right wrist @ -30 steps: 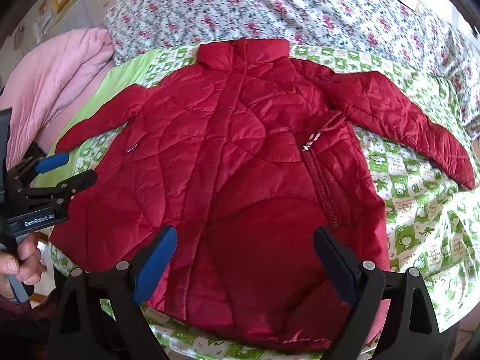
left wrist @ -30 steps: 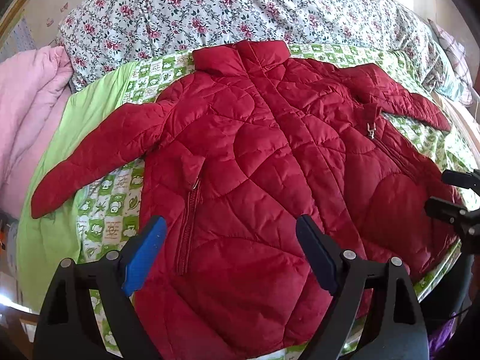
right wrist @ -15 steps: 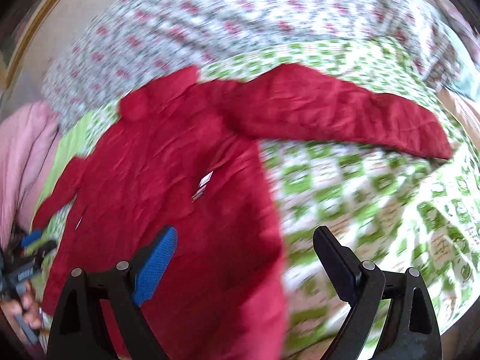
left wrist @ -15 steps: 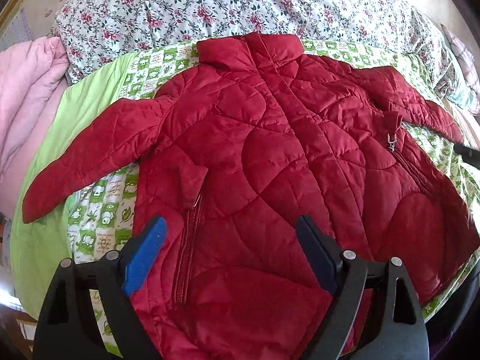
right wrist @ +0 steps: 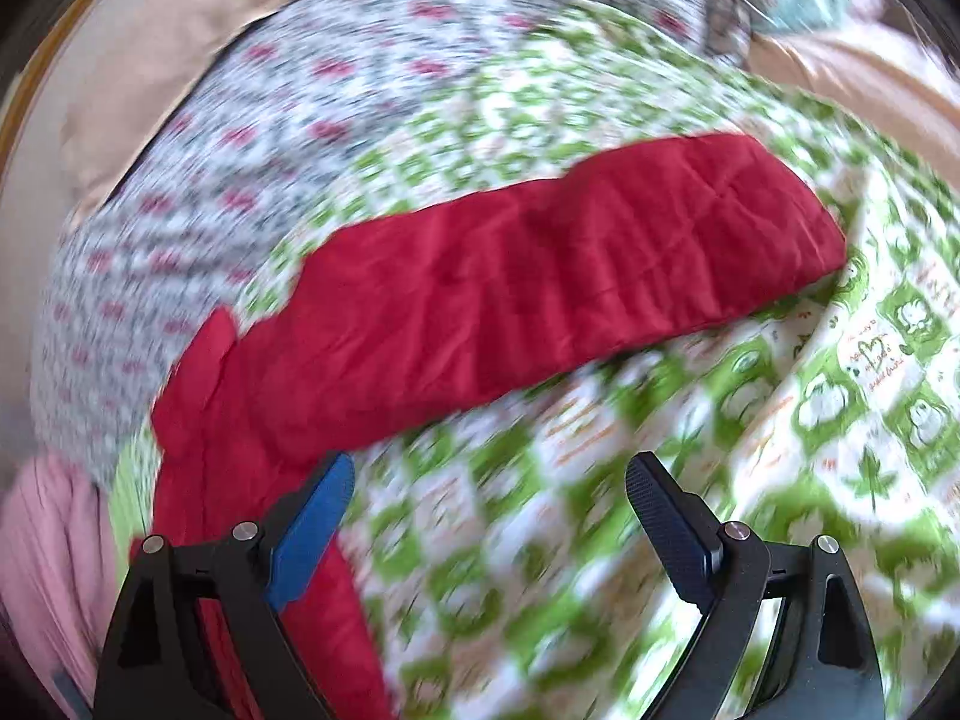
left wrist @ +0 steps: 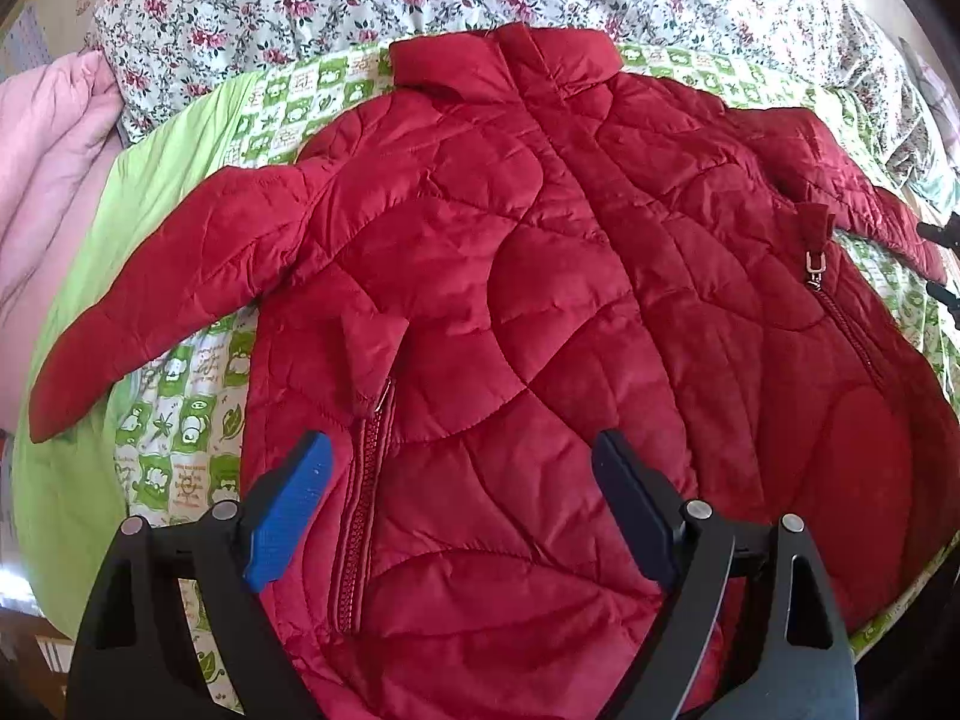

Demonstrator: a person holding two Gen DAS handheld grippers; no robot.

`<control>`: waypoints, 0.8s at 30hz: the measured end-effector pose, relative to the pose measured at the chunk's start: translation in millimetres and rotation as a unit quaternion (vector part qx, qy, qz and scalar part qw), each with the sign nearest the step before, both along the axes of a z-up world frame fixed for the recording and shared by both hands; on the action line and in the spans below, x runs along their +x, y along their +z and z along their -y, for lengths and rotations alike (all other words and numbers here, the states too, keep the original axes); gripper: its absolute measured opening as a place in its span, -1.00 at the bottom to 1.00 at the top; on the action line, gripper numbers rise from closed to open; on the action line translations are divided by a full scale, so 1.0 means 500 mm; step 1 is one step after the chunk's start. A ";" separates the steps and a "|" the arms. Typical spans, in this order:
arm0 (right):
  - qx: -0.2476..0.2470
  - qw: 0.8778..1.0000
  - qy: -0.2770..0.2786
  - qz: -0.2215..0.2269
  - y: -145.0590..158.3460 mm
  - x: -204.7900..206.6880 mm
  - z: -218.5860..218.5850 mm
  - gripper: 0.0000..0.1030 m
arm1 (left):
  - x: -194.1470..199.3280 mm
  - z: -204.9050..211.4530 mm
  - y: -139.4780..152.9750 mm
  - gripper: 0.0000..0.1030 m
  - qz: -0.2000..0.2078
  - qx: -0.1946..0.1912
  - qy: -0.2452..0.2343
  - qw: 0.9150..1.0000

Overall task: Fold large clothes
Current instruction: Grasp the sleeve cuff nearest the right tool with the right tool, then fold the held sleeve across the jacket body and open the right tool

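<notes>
A puffy red quilted jacket [left wrist: 528,312] with curved stitching lies face up, sleeves spread, on a green-and-white patterned quilt [left wrist: 186,438] covering the bed, its hem at the near edge. The left gripper [left wrist: 459,498] hovers above the hem, jaws wide and empty. The right gripper [right wrist: 486,516], jaws equally wide and empty, hangs over bare quilt beside the right sleeve [right wrist: 540,276]; its view is blurred.
</notes>
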State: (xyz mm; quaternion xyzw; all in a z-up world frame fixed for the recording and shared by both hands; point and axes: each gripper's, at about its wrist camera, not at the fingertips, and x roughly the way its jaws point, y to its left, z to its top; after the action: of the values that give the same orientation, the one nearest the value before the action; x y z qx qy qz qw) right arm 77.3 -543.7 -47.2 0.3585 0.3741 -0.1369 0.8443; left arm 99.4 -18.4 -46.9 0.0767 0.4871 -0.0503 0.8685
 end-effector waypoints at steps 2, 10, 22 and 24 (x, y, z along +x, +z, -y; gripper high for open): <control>0.009 1.000 -0.015 0.007 -0.009 0.006 0.032 0.79 | 0.001 0.002 -0.005 0.72 -0.004 0.004 0.000 1.000; 0.102 0.990 -0.092 0.038 -0.078 0.022 0.138 0.36 | 0.016 0.013 -0.022 0.72 -0.015 0.009 0.000 1.000; -0.054 0.995 -0.036 0.070 0.035 0.108 0.090 -0.81 | 0.041 0.013 -0.030 0.72 -0.021 0.000 0.002 1.000; -0.080 0.992 -0.012 0.092 0.069 0.119 0.054 -0.81 | 0.044 0.010 -0.028 0.72 -0.020 -0.004 0.002 1.000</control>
State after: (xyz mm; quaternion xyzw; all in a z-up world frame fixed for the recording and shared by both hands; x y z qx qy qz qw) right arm 136.5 -570.6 -12.6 0.3054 0.2780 -0.1427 0.8995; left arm 121.2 -23.6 -60.9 0.0713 0.5045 -0.0515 0.8589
